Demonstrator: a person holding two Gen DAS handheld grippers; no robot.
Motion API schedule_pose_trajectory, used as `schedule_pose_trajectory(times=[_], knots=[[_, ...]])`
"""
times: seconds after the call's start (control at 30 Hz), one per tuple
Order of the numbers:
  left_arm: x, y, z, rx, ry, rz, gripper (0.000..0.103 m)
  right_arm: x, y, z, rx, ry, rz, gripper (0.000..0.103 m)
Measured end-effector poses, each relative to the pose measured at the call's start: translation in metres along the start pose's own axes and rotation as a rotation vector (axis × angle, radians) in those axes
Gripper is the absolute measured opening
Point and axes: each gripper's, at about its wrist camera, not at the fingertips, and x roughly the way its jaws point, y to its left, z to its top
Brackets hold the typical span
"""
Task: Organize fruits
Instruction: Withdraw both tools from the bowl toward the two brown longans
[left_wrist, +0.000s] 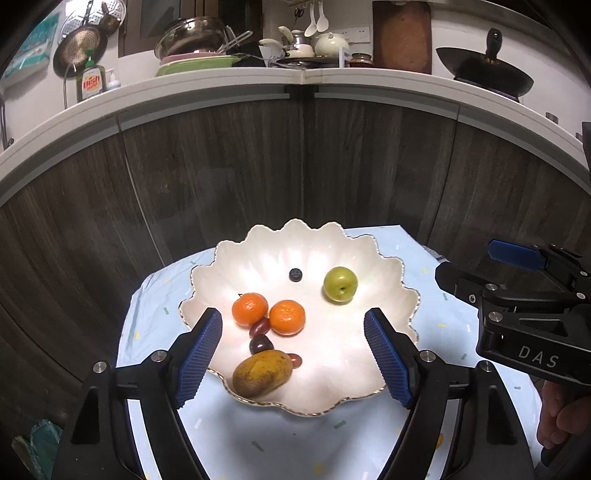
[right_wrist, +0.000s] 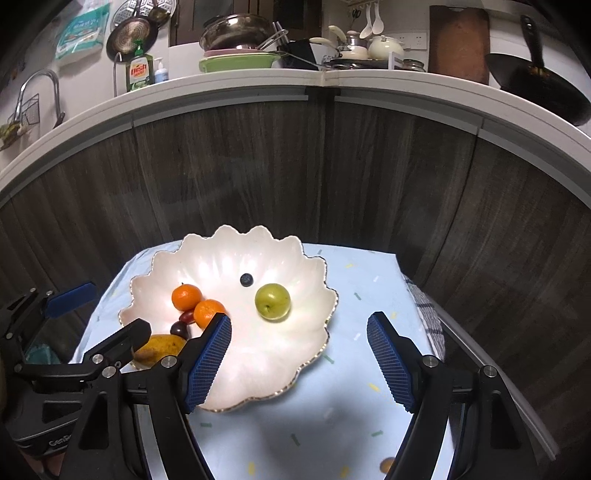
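A white scalloped bowl (left_wrist: 391, 306) (right_wrist: 310, 314) sits on a light blue cloth. In it lie two oranges (left_wrist: 250, 309) (right_wrist: 186, 296), a green apple (left_wrist: 340, 284) (right_wrist: 273, 301), a blueberry (left_wrist: 295, 274) (right_wrist: 246, 279), a yellow-brown mango (left_wrist: 261, 372) (right_wrist: 159, 349) and small dark red fruits (left_wrist: 261, 344) (right_wrist: 178, 328). My left gripper (left_wrist: 293, 354) is open and empty above the bowl's near rim. My right gripper (right_wrist: 299, 360) is open and empty over the bowl's right rim; it shows from the side in the left wrist view (left_wrist: 517, 273). A small orange fruit (right_wrist: 388, 464) lies on the cloth near the right gripper's finger.
The blue cloth (left_wrist: 295, 443) (right_wrist: 369, 280) covers a small table in front of dark wood cabinet doors (left_wrist: 303, 166). A checked towel (right_wrist: 430, 317) hangs at the table's right edge. The counter above holds pots, a wok (right_wrist: 535, 86) and dish soap.
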Motion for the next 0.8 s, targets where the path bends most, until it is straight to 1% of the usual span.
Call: schedule_pose_trajectory(times=[0.2,0.27,0.37,0.53,0.8], knots=[[-0.012,-0.012,-0.002,0.013,-0.009,-0.002,0.081,-0.016,-0.011,-0.007,0.015,-0.012,-0.01,0.077],[-0.016,-0.018,-0.004,0.015,-0.012,-0.002,0.085,-0.021,-0.014,-0.011,0.017,-0.015,-0.014,0.077],[-0.02,-0.025,-0.006,0.016,-0.015,-0.006,0.088,-0.029,-0.021,-0.017,0.022,-0.022,-0.028,0.082],[-0.025,-0.042,-0.012,0.031,-0.013,-0.016,0.089,-0.037,-0.037,-0.028,0.041,-0.019,-0.047,0.083],[-0.03,-0.063,-0.024,0.039,-0.005,-0.024,0.09,-0.046,-0.055,-0.045,0.034,-0.017,-0.076,0.083]])
